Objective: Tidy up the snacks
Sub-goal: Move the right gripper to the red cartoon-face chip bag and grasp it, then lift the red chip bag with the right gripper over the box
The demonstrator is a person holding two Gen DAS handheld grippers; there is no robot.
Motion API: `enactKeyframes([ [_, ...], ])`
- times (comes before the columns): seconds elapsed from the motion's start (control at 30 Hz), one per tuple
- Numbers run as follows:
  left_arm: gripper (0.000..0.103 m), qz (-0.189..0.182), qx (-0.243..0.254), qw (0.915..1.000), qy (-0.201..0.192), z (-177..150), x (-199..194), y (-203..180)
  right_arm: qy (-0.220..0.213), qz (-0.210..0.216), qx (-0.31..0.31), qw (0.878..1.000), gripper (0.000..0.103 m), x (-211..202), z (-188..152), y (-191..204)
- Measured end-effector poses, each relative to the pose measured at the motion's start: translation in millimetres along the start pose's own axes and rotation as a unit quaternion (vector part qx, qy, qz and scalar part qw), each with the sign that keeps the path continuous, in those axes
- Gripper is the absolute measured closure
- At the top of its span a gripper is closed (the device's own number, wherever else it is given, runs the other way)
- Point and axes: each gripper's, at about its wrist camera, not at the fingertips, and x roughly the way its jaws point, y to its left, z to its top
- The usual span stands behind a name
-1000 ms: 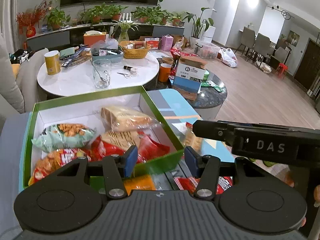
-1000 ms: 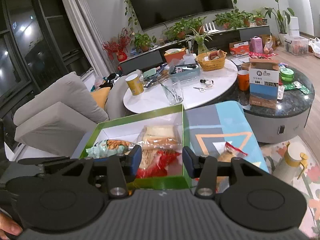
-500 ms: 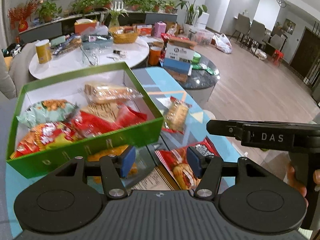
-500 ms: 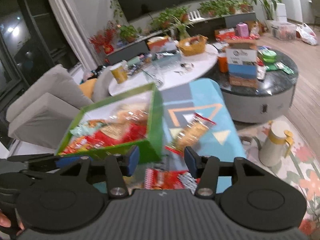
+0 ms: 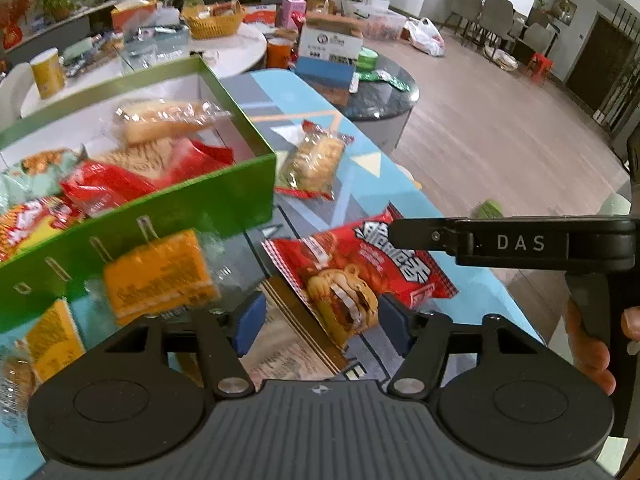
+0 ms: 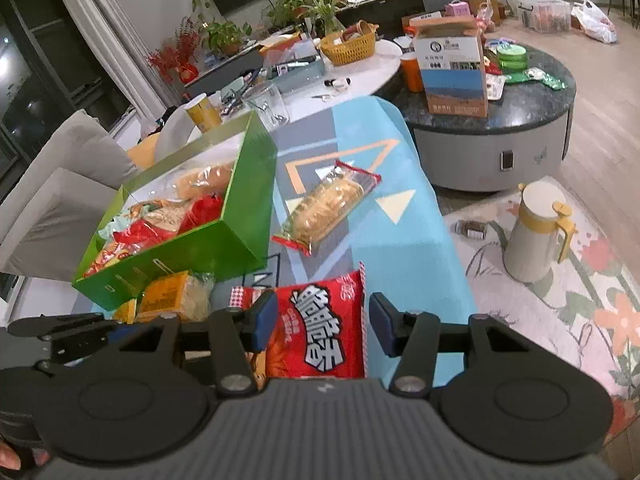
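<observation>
A green box (image 5: 224,196) (image 6: 244,216) holds several snack packs. On the blue patterned table lie a red snack bag (image 5: 360,268) (image 6: 320,332), a clear pack of biscuits (image 5: 316,160) (image 6: 328,204) and orange packs (image 5: 156,276) (image 6: 168,296) by the box's near wall. My left gripper (image 5: 320,322) is open and empty, above the red bag's near end. My right gripper (image 6: 322,322) is open and empty, jaws either side of the red bag, above it. The right gripper also shows in the left wrist view (image 5: 516,242).
Beyond the table stand a white round table (image 6: 360,76) with a yellow can, a glass and a basket, and a dark round table (image 6: 532,108) with a carton (image 6: 452,72). A white jug (image 6: 536,232) stands on the floral rug at right. A grey sofa (image 6: 52,188) is at left.
Both grippers have pulled back from over the green box toward the table's near end and tilted down. The red bag and orange packs have come into view beneath them.
</observation>
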Motion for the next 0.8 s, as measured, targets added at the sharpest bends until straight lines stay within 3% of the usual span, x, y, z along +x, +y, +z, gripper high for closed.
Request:
enactKeyframes([
  [0.43, 0.036, -0.002, 0.018, 0.9996, 0.021, -5, 21, -12, 0.022, 0.001, -0.001, 1.0, 0.062, 11, -8, -1],
  [0.6, 0.042, -0.054, 0.026, 0.9979, 0.026, -8, 28, -22, 0.022, -0.023, -0.022, 0.999, 0.062, 10, -11, 3],
  [0.8, 0.046, -0.068, 0.035, 0.9969, 0.022, -12, 26, -29, 0.016, -0.041, -0.014, 0.999, 0.062, 1, -11, -11],
])
